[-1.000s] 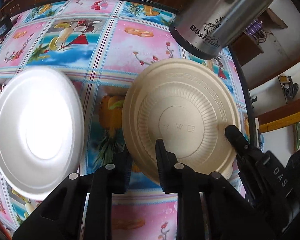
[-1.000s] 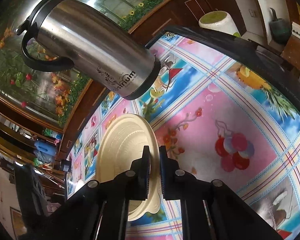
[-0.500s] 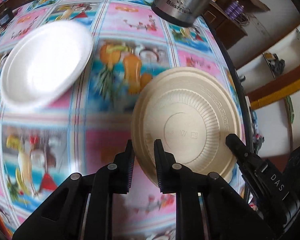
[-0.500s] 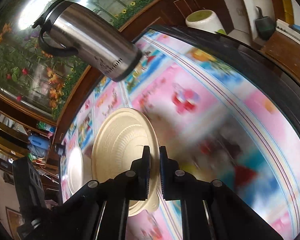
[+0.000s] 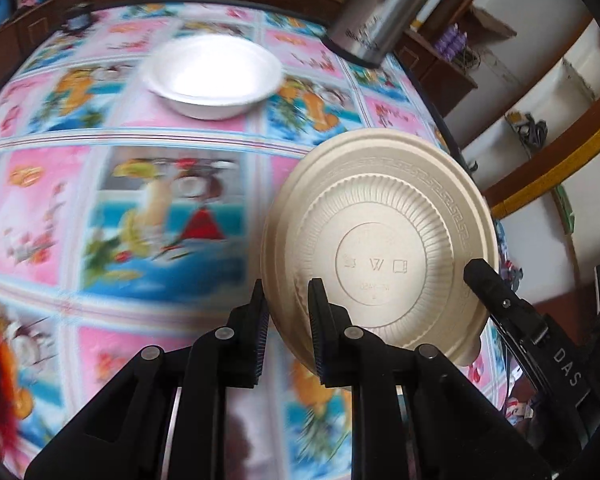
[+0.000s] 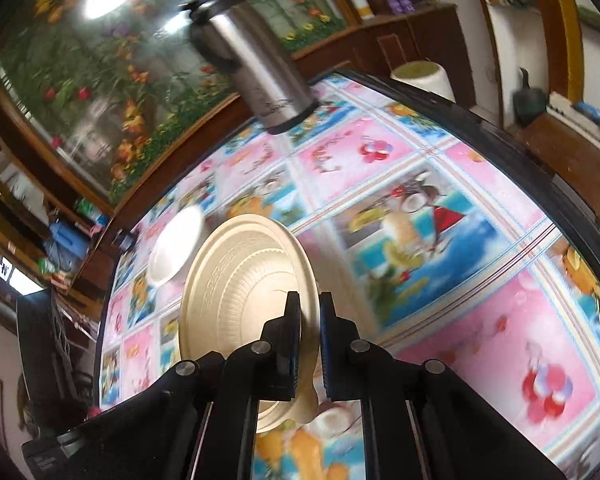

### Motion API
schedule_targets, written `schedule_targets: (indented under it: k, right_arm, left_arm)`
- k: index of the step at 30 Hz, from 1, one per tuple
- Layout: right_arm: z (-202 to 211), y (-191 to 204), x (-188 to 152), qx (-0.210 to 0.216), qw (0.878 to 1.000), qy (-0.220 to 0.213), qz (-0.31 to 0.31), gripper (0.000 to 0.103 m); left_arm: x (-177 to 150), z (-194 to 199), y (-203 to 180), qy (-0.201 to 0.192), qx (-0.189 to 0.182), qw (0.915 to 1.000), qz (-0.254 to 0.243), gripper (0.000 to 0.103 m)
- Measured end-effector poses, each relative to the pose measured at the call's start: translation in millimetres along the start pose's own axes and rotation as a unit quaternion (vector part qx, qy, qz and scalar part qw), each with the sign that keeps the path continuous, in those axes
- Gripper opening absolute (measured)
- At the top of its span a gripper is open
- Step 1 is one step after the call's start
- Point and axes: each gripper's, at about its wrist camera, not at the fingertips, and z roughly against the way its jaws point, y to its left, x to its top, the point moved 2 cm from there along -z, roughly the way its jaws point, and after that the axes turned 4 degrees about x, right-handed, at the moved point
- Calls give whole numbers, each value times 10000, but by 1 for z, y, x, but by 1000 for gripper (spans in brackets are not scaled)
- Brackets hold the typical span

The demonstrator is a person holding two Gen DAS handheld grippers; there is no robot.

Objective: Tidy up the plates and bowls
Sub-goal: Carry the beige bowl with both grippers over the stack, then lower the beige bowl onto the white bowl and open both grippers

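We see the beige plate (image 5: 380,236) upside down, its ribbed underside facing the left wrist camera, held off the table (image 5: 112,208) between both grippers. The left gripper (image 5: 286,300) is clamped on the plate's near-left rim, one pad on each face of the edge. The right gripper (image 6: 310,312) pinches the opposite rim, jaws nearly touching with only the thin edge between them; in the left view its black finger (image 5: 484,280) shows at the plate's right side. In the right view the plate (image 6: 244,292) stands on edge, tilted, over the patterned tablecloth.

We note a white bowl (image 5: 212,76) sitting upright on the table farther back, well apart from the plate; in the right view it shows as a blurred white shape (image 6: 176,248) just behind the plate's left rim.

A steel thermos jug (image 6: 256,76) stands near the table's far edge, beyond the bowl. Tablecloth is blurred in both views.
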Motion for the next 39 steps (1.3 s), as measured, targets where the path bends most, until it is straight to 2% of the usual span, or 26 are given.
schedule_targets:
  k: [6,12,17,23,29,35,39]
  right_arm:
    - [12,54,-27,304,9988,55,392,9]
    - [15,125,-59,955,9918,278,807,9]
    - [11,193,-97,1462,9808,501,1189,10]
    - [1,264,-150,1792,9657,802,1699,10]
    - [-18,308,-204,1727,9510,1207,2262,12]
    - [-36,323,-240,1519,9417,1463,2621,13]
    - [-41,326,-249,1395,9392,1513,2750,15]
  left_arm:
    - [-17,58,50,-619,167,9978,171,17]
    - [-36,128,116,-1357,701,9878,294,17]
    - [-54,164,172,-1655,1126,9782,558,17]
    - [-82,187,233,-1757,1362,9700,986,17]
    - [-104,180,277,-1599,1620,9647,1326,17]
    - [-117,164,301,-1347,1621,9653,1539,17]
    - [-120,162,308,-1296,1567,9661,1593,17]
